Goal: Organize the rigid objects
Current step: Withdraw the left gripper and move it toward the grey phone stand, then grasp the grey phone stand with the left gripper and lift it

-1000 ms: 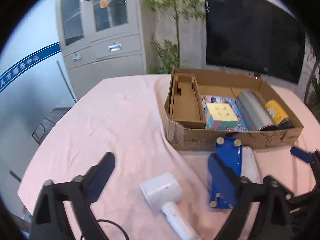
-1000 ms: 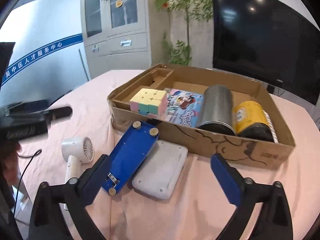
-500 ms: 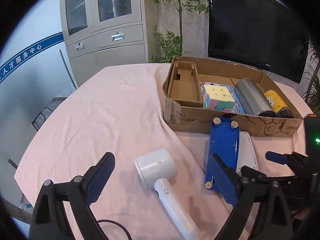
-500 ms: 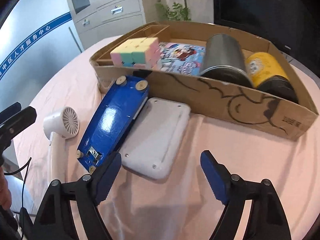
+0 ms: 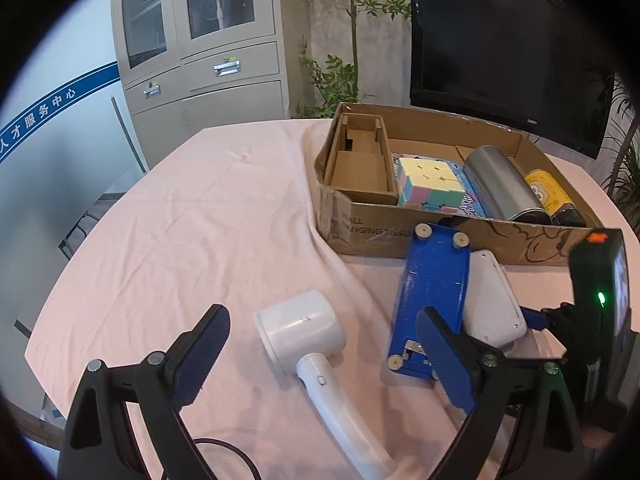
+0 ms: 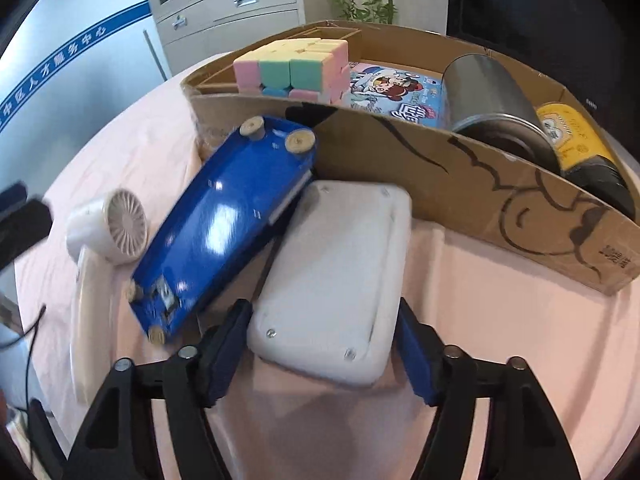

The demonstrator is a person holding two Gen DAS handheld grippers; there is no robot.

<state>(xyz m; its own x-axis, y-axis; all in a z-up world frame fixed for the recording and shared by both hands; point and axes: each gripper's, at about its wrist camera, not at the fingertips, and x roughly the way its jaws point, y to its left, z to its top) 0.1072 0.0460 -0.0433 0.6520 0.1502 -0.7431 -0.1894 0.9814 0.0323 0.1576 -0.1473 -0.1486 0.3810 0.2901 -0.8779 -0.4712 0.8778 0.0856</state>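
Note:
A white flat device (image 6: 332,272) lies on the pink cloth in front of the cardboard box (image 6: 400,152). My right gripper (image 6: 322,316) points down at it with its jaws closing. The device's near end sits between the pads, and I see no firm press. A blue flat device (image 6: 224,216) leans partly on the white one, its far end against the box wall. My left gripper (image 5: 320,356) is open above a white hair dryer (image 5: 300,332) that lies on the cloth. The box holds a pastel cube (image 5: 428,180), a steel can (image 5: 496,188) and a yellow can (image 5: 548,192).
A picture book (image 6: 396,92) lies flat in the box under the cube. A cardboard insert (image 5: 360,164) fills the box's left end. The hair dryer's black cord (image 5: 224,452) trails off the table's near edge. A grey cabinet (image 5: 200,60), plants and a dark screen (image 5: 500,48) stand behind.
My right gripper has sunk and tilted down onto the white device, and its jaws have narrowed around the device's near end. My left gripper has hardly moved.

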